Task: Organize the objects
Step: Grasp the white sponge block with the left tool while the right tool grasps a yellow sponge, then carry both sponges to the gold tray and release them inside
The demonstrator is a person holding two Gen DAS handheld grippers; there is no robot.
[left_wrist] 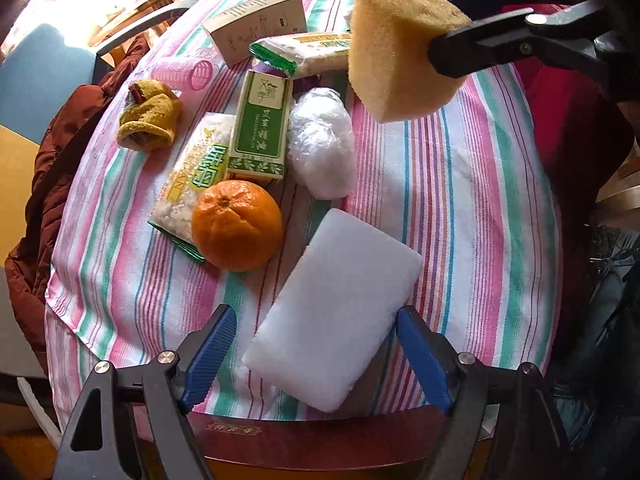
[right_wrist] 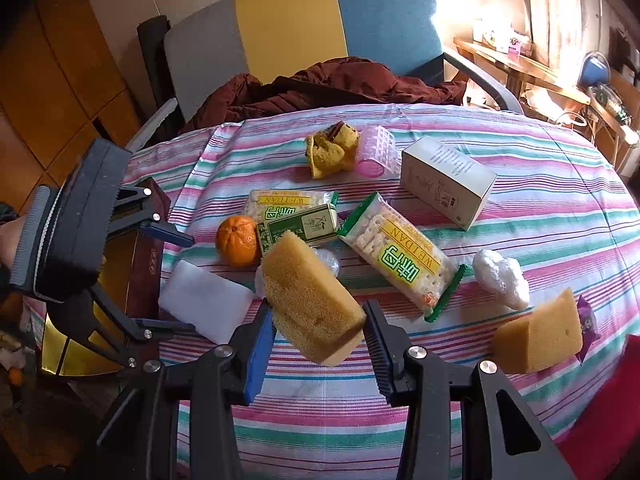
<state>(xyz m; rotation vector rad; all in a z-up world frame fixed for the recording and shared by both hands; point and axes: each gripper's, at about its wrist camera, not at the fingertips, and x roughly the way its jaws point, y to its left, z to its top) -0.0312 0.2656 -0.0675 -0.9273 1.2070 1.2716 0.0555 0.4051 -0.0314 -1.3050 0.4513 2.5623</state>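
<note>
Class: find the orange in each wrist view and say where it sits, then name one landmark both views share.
Left wrist: orange left of centre, in front of the green box.
Right wrist: orange left of centre, left of the green box.
Shared landmark: the white block lying close to the orange.

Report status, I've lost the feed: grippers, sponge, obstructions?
Right gripper shut on yellow sponge, held above table. Left gripper open around white foam block. Nothing blocking.

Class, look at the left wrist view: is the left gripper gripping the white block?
No. The left gripper is open, its fingers apart on either side of the white block.
</note>
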